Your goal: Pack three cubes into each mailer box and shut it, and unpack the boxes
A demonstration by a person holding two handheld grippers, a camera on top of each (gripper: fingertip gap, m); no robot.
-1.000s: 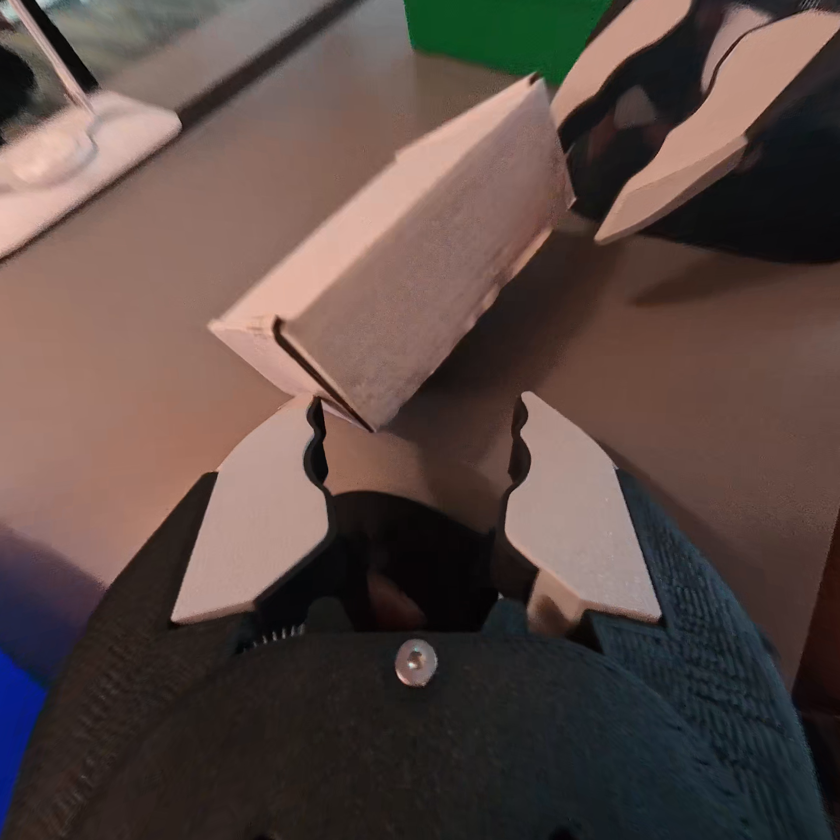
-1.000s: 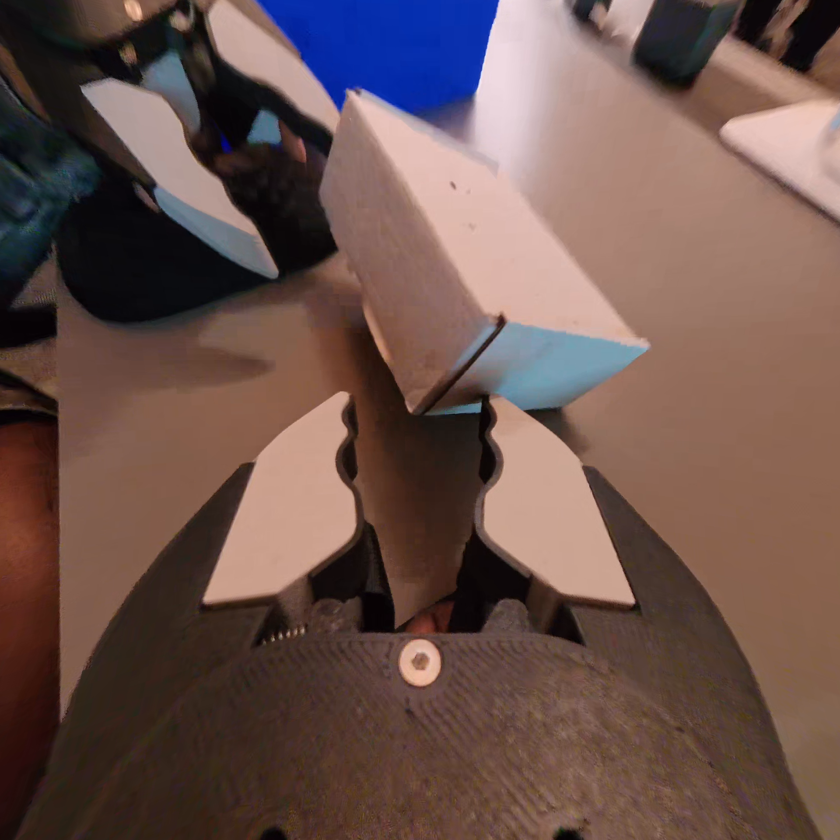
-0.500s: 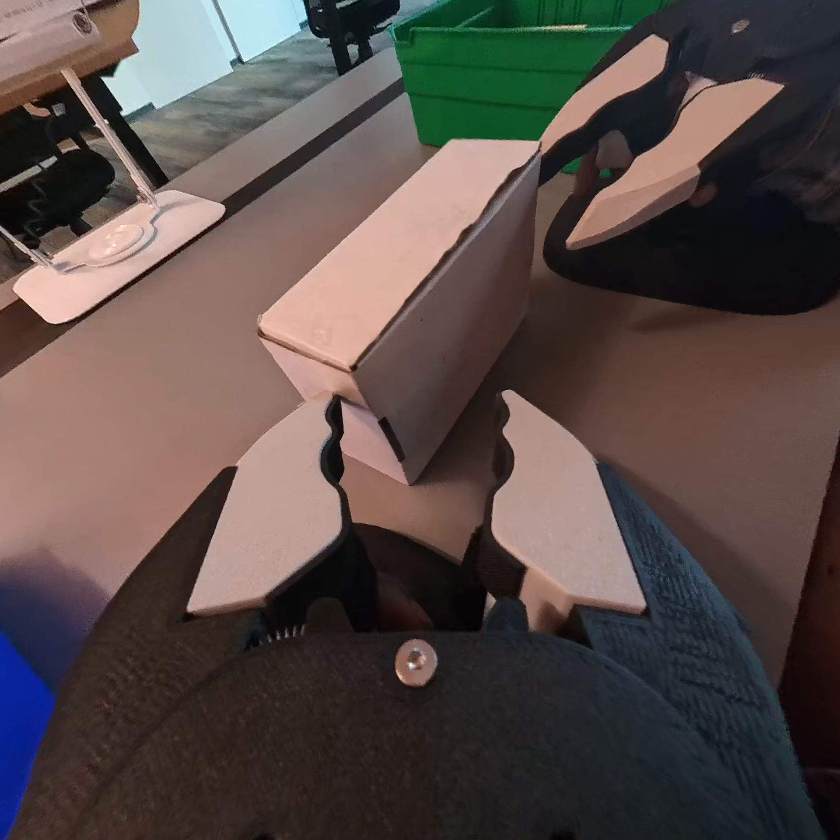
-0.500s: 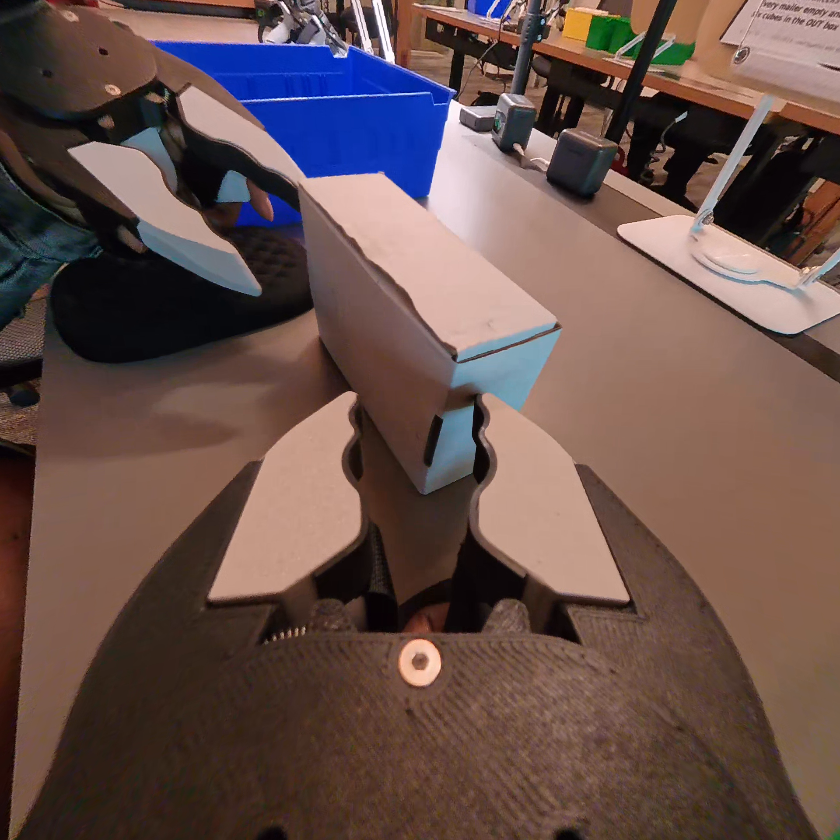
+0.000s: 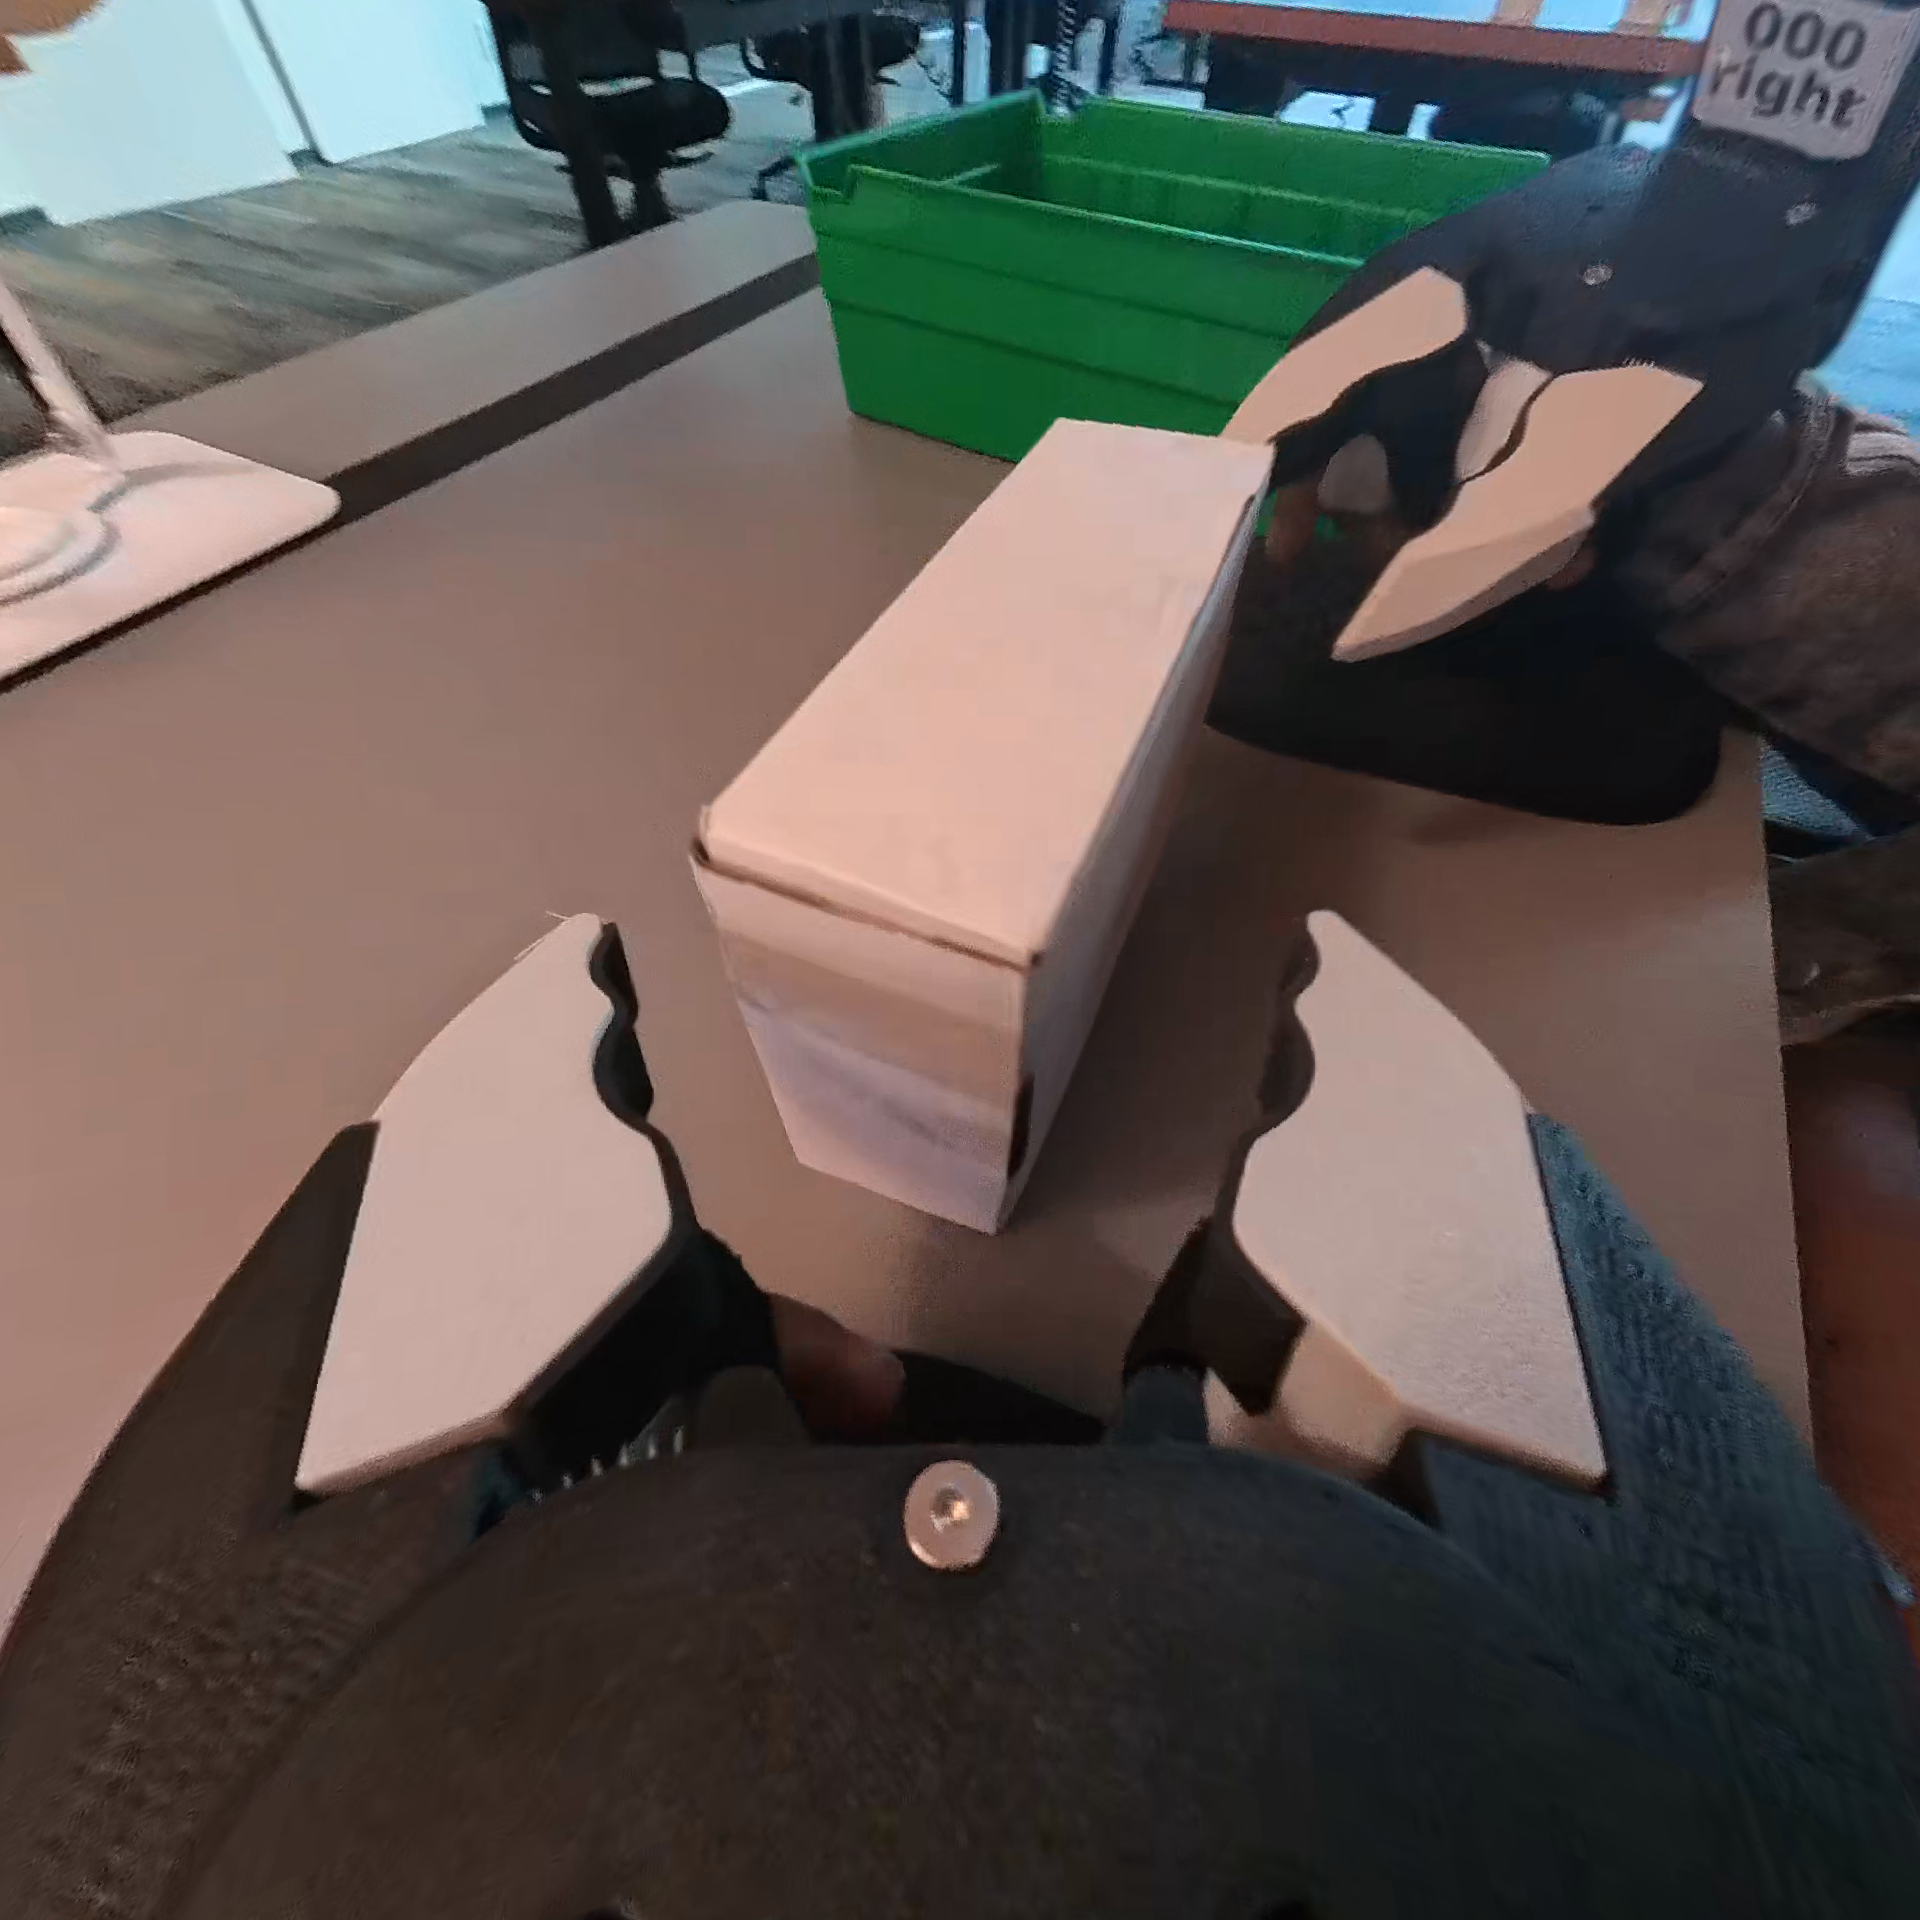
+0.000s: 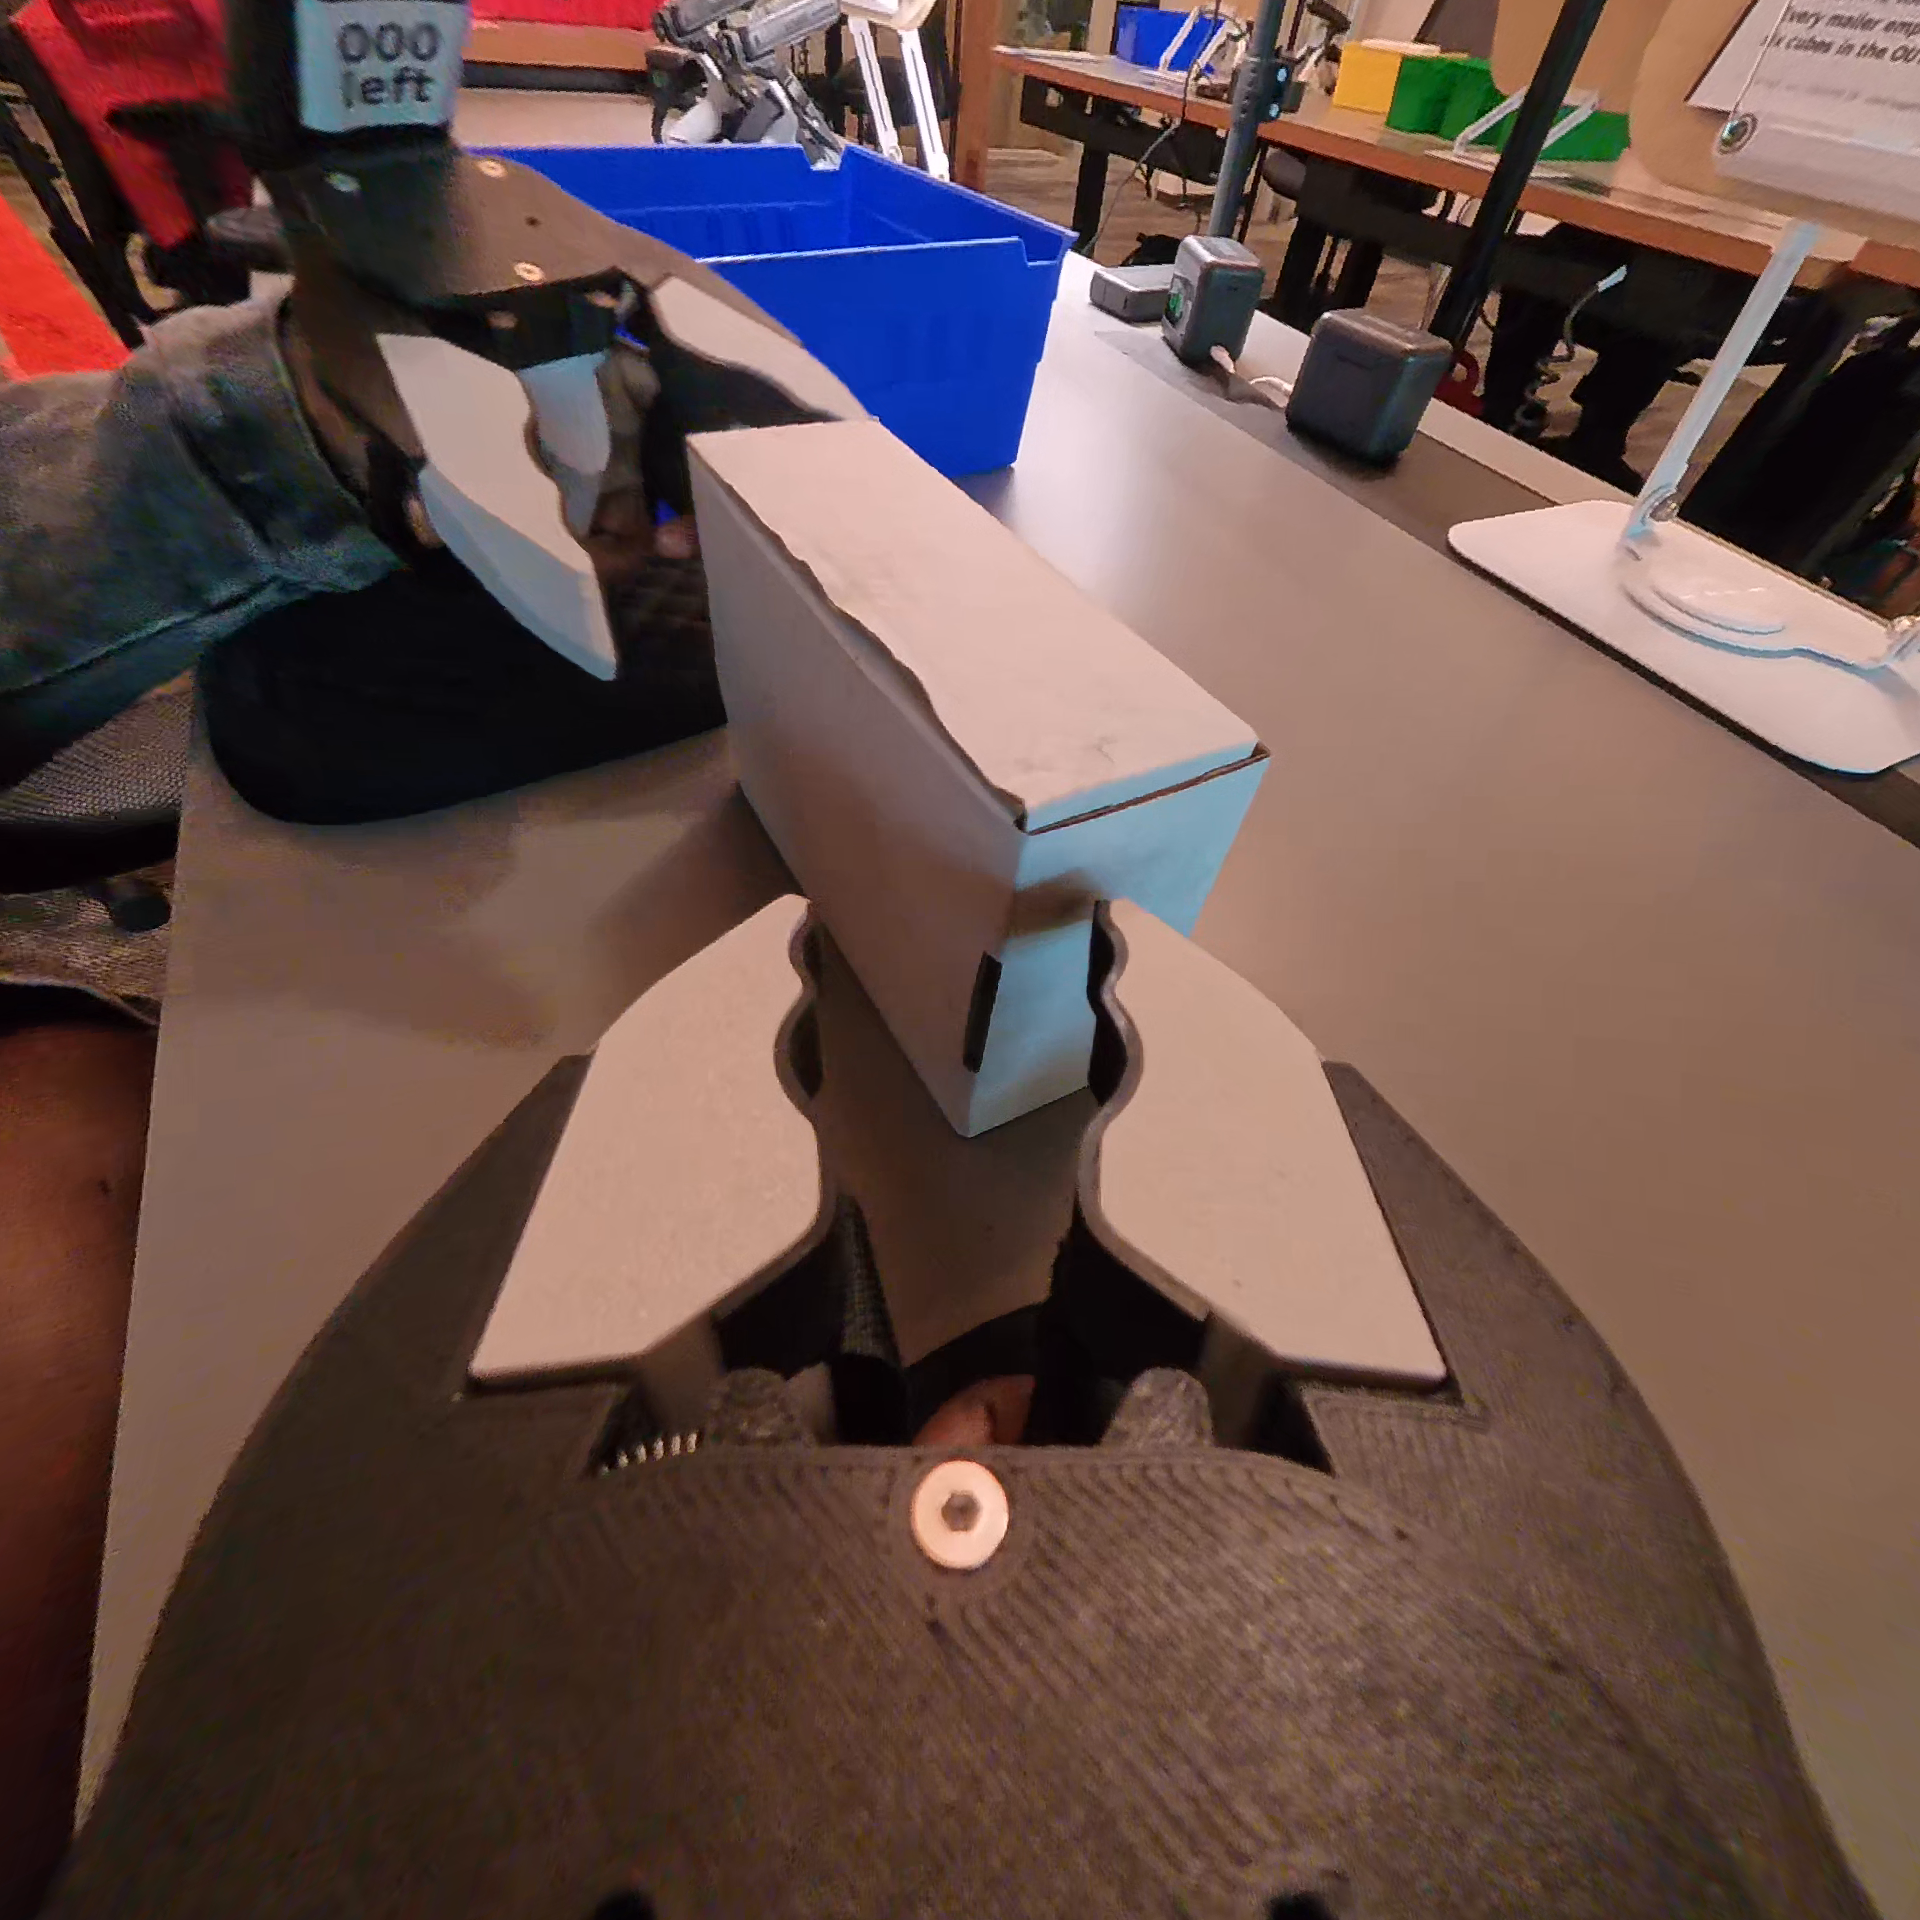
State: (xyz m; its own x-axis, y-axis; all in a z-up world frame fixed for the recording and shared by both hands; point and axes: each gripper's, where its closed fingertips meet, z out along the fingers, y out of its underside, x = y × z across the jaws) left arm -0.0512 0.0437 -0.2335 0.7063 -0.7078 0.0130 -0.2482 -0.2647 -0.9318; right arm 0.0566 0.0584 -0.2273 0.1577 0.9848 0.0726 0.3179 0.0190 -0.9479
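Note:
A closed white mailer box (image 5: 966, 810) lies on the grey table (image 5: 416, 727), long axis running from one gripper to the other. My left gripper (image 5: 951, 935) is wide open, its fingers standing apart on either side of the box's near end without touching it. In the right wrist view, my right gripper (image 6: 951, 914) is shut on the lower corner of the box (image 6: 966, 665) at its near end. The left gripper (image 6: 707, 540) shows at the box's far end, and the right gripper (image 5: 1288, 545) shows at the far end in the left wrist view. No cubes are in view.
A green bin (image 5: 1091, 312) stands behind the box in the left wrist view, and a blue bin (image 6: 883, 281) behind it in the right wrist view. A black pad (image 6: 436, 707) lies beside the box. A white stand base (image 6: 1714, 644) and small grey devices (image 6: 1361, 384) sit along the table's far side.
The box was tilted up off the table and has been turned level and set down. My left gripper has opened wide and let go of its end. The right gripper's jaws have kept the same width.

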